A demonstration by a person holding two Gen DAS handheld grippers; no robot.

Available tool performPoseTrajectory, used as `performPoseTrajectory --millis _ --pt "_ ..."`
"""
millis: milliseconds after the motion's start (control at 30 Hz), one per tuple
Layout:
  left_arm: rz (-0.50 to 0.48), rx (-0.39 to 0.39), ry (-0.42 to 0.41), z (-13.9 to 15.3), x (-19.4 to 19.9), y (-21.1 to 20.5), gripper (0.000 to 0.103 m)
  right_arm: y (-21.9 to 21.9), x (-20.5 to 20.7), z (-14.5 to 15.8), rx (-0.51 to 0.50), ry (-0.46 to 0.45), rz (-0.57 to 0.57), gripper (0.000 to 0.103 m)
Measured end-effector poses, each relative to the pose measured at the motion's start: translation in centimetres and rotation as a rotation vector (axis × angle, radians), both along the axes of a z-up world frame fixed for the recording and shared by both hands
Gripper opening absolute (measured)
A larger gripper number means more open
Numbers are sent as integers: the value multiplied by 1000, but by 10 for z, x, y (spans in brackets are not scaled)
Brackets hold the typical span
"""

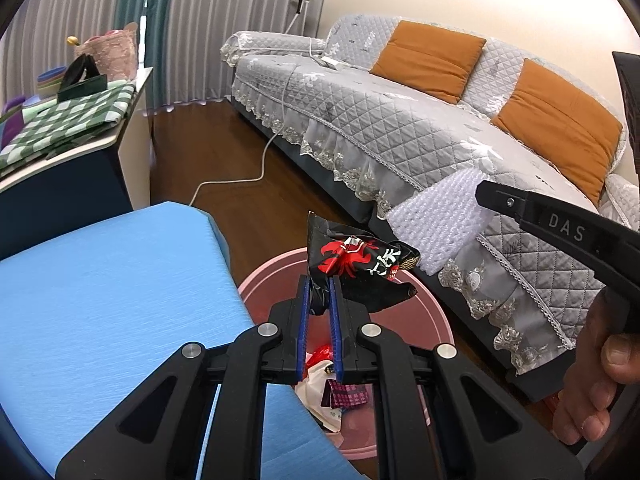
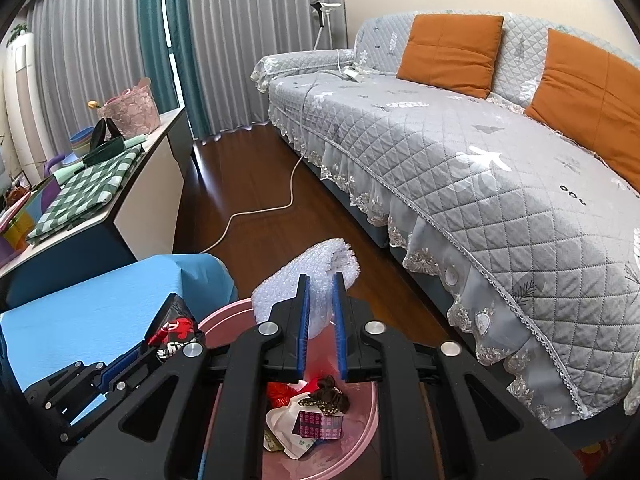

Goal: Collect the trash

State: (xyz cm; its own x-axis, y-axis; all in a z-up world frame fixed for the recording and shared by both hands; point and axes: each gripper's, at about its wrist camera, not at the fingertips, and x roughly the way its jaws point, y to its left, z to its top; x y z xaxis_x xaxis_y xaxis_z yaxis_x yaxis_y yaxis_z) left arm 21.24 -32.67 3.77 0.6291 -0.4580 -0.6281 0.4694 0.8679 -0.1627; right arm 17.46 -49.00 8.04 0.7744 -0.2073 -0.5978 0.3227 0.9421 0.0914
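Left tool (image 1: 320,280) clamps snack wrapper (image 1: 360,264), hiding pink bin's (image 1: 436,320) contents.

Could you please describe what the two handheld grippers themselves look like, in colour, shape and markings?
Both the left gripper and right gripper are matte black plastic with blue ribbed pads on flat parallel fingers, angular cut-out linkage arms and silver round pivot pins. The right one's body reads "DAS" in the left view. A bare hand shows; no cables.

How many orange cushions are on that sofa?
2. One orange cushion leans against the backrest near the far end of the grey sofa; the second orange cushion leans farther along toward the near end. More may lie beyond the frame edge.
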Motion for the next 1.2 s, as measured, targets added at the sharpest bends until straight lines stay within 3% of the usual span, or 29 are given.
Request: performPoseTrajectory --millis 33,100,133,367,500,600,767,867,1033,1200 --pt "1 2 -1 0 -1 0 13 -1 0 0 2 4 -2 21" --pt "9 2 -5 1 -1 1 21 -3 0 0 3 8 -16 48" --pt "15 2 -8 2 -1 2 23 -4 0 1 2 7 -28 52" --pt "54 -10 -33 18 -5 15 24 -3 -9 15 9 -18 -47 67" --pt "73 -19 -58 33 -13 26 34 5 -19 32 4 -52 -27 82" --pt "79 -19 -81 46 -21 34 34 10 -29 45 11 -80 -8 89" --pt "102 -23 -120 66 -40 51 46 26 -54 68 8 -126 39 98" --pt "128 -20 -154 76 -52 62 54 37 -68 76 4 -135 63 98" --pt "217 -49 -233 93 -78 89 84 63 -89 89 -27 -163 141 98" --pt "251 -3 -318 97 -116 120 94 93 -110 92 -26 -179 211 98"
